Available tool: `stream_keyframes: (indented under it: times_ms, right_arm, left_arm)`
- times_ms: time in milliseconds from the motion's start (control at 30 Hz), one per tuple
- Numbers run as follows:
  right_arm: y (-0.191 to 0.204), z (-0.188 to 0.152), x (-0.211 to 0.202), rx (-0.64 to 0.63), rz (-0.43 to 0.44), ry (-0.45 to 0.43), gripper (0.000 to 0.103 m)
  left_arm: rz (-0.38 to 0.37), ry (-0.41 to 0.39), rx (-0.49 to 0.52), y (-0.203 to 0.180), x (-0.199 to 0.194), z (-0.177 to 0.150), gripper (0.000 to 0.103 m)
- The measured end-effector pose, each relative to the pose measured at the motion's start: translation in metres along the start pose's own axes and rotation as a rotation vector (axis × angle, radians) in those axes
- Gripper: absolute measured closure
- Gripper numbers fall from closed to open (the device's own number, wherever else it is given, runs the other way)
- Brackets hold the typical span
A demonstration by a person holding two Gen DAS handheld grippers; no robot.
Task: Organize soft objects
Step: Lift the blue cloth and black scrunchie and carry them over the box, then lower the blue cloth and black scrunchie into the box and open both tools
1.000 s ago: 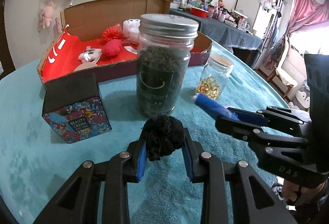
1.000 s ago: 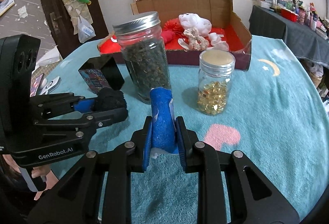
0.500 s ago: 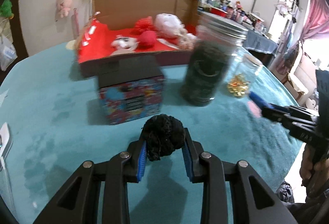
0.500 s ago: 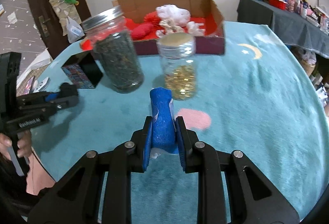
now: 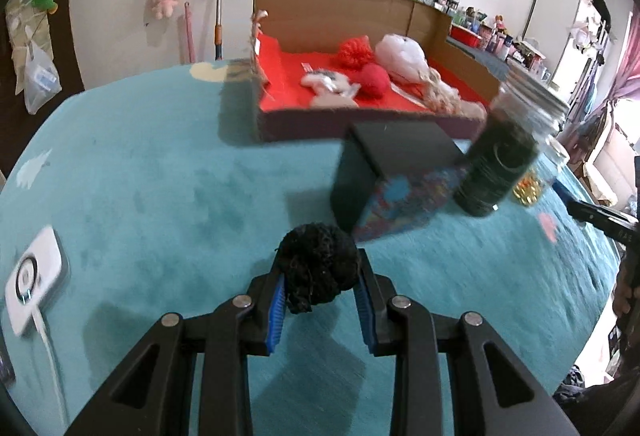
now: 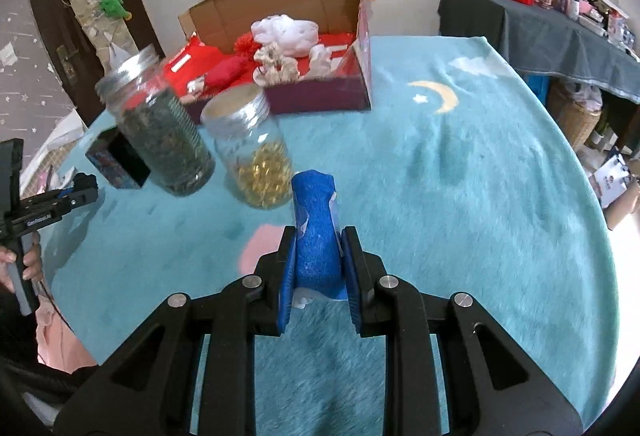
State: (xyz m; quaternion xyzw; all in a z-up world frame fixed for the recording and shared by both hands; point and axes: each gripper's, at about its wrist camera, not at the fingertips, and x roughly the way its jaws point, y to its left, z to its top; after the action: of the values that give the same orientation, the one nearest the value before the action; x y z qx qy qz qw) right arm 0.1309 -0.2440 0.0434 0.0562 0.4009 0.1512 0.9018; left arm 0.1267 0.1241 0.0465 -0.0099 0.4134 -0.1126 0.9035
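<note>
Between the blue-padded fingers of our left gripper (image 5: 319, 278) we see a fuzzy black yarn pom-pom (image 5: 316, 264), pinched from both sides and held above the teal plush table cover (image 5: 160, 196). Our right gripper (image 6: 318, 260) has its jaws pressed onto an upright blue foam piece (image 6: 314, 228), which sticks up past the fingertips. Each gripper shows at the edge of the other's view, well apart across the table.

Farther back on the cover sits an open cardboard box with a red lining (image 5: 276, 76). Inside it lie a red crocheted ball (image 5: 374, 81), a frilly red pom-pom (image 5: 354, 50), a white mesh puff (image 5: 402, 54) and some small pale plush pieces (image 5: 328, 84). Just in front of the box stands a small black-topped carton with a colourful printed side (image 5: 394, 192). Beside the carton is a tall glass jar of dark dried leaves with a metal screw lid (image 6: 160, 128), and next to that a shorter glass jar holding golden capsules (image 6: 256, 156); both look blurred.

Near the cover's left edge in the left wrist view lies a white rectangular device with a cable (image 5: 34, 274).
</note>
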Motion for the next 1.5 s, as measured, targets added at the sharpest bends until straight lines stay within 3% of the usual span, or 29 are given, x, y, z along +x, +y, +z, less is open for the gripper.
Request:
stream_keyframes:
  times_ms: [600,900,1100,1500]
  right_arm:
    - [-0.02,0.064,0.034,-0.059,0.181,0.037,0.082]
    - [-0.012,0.097,0.035,-0.104,0.213,0.032,0.082]
    - [0.015,0.124,0.049,-0.198,0.211,0.061,0.082]
    - [0.068,0.176,0.128,-0.302,0.273,0.276,0.082]
  left_arm:
    - [-0.154,-0.009,0.137,0.02,0.028,0.06,0.071]
    - [-0.143,-0.018,0.228,0.007,0.026,0.091,0.071]
    - [-0.156,-0.008,0.306,-0.019,0.029,0.119,0.071]
    - [-0.253,0.226,0.36,-0.078,0.102,0.172,0.071]
